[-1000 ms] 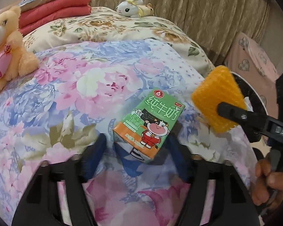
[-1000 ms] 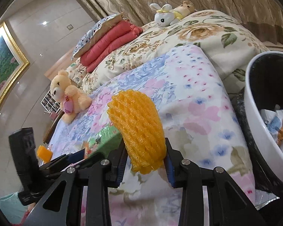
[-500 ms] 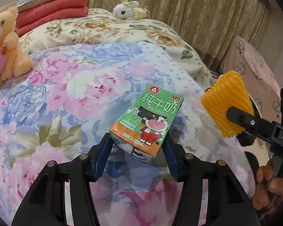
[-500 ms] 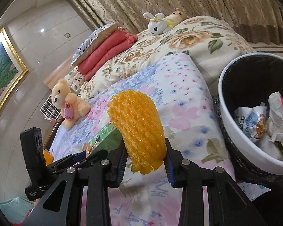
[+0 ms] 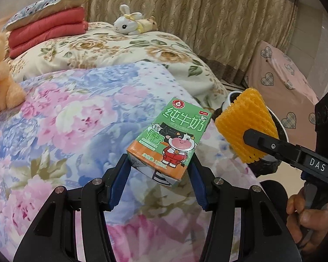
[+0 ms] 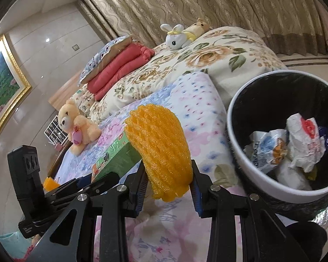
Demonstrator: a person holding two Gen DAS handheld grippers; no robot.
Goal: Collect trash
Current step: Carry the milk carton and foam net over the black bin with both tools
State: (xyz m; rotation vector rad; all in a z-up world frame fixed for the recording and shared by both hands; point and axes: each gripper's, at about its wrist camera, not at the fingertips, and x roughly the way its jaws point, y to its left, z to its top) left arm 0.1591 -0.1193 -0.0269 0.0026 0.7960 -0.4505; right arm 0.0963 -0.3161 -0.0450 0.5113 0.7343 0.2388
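Since a second ago the left claw (image 5: 159, 174) has closed in on the green and orange milk carton (image 5: 170, 139) and lifted it clear of the flowered bedspread (image 5: 76, 120); the white waste bin with its black liner (image 6: 236, 152) has also slid fuller into the right-hand view.

On the left, the blue pads now pinch the carton by its lower end, so the printed face tips up and forward, a hold that looks meant for carrying rather than setting down. Just beside it to the right, the right claw (image 6: 168, 187) is pressed onto the base of an orange foam fruit net (image 6: 159, 148), which stands upright and squashed a little at the waist. Further right, the bin sits on the floor against the bed's edge, already holding crumpled wrappers (image 6: 295, 144). Both pieces seem held high so they can go over its rim, which neither has reached.
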